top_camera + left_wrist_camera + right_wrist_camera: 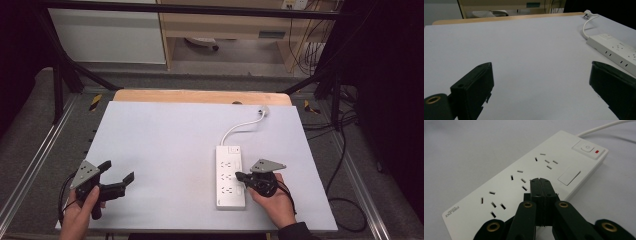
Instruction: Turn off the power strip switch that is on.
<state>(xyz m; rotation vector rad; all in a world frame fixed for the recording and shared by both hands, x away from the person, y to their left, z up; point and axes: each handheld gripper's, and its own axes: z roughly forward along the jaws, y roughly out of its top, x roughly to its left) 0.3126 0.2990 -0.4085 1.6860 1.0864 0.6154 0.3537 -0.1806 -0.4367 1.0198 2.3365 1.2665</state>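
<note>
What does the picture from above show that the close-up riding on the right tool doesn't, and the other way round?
Only from above: both hands, the left tool with its jaws apart over bare table, the cord's plug, and the floor and shelving beyond. Only in the right gripper view: fine detail on the power strip, namely its switch, a red light and a brand mark. Both share the strip, its white cord and the right tool, shut, its tips over the strip.
</note>
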